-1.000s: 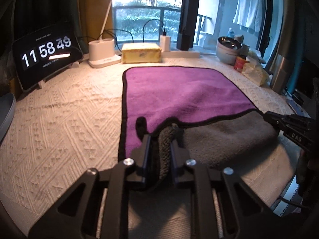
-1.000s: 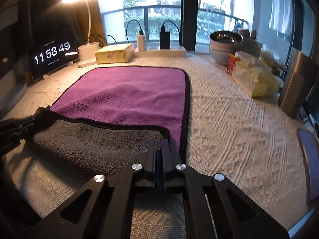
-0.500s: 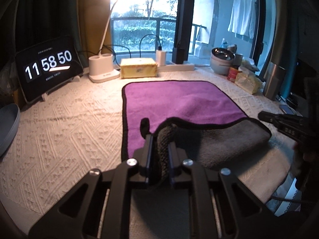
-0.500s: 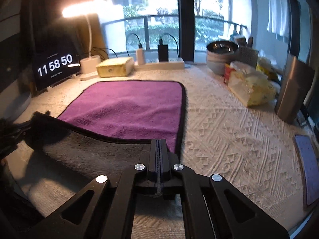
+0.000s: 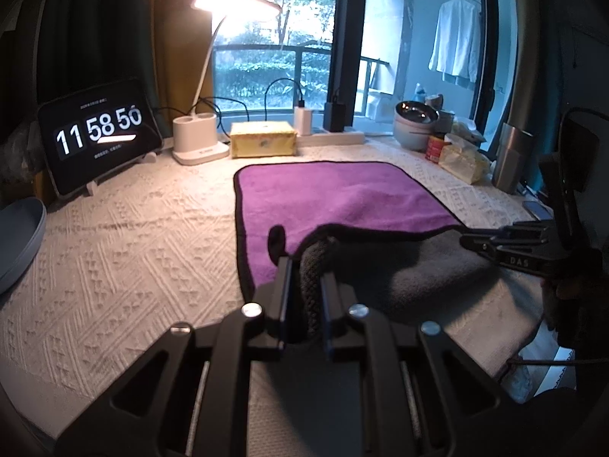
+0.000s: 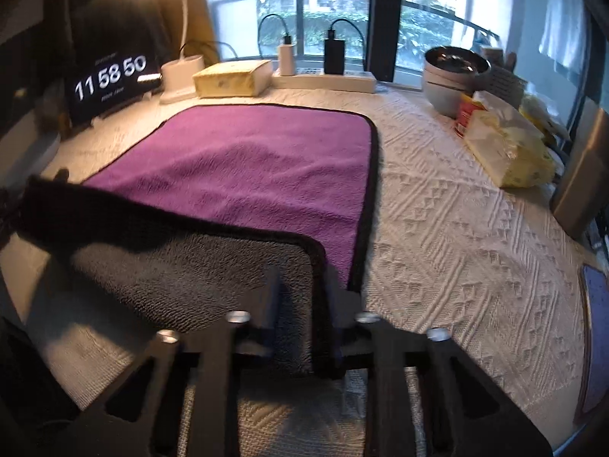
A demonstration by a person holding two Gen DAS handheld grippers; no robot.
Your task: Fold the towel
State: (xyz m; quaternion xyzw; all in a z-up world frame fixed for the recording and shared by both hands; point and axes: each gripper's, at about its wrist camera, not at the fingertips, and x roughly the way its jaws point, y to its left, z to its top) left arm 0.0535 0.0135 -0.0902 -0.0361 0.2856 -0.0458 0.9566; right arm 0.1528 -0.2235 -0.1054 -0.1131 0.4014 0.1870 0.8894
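A purple towel (image 5: 335, 194) with a grey underside and black trim lies on the white woven tablecloth; it also shows in the right wrist view (image 6: 243, 163). Its near edge is lifted and turned over, grey side (image 6: 190, 285) up. My left gripper (image 5: 304, 278) is shut on the near left corner. My right gripper (image 6: 300, 293) holds the near right corner, its jaws a corner's thickness apart; it also shows from the side in the left wrist view (image 5: 506, 243).
At the back stand a clock tablet (image 5: 95, 133), a lamp base (image 5: 196, 141), a yellow box (image 5: 262, 139), chargers (image 6: 287, 59), a steel bowl (image 6: 453, 72), a tissue pack (image 6: 506, 141) and a metal cup (image 5: 512, 163). A grey plate (image 5: 19, 240) lies at the left.
Both grippers have risen and lifted the near edge of the towel higher, tipping the views up. The right gripper's jaws stand wider apart than before, with the corner between them.
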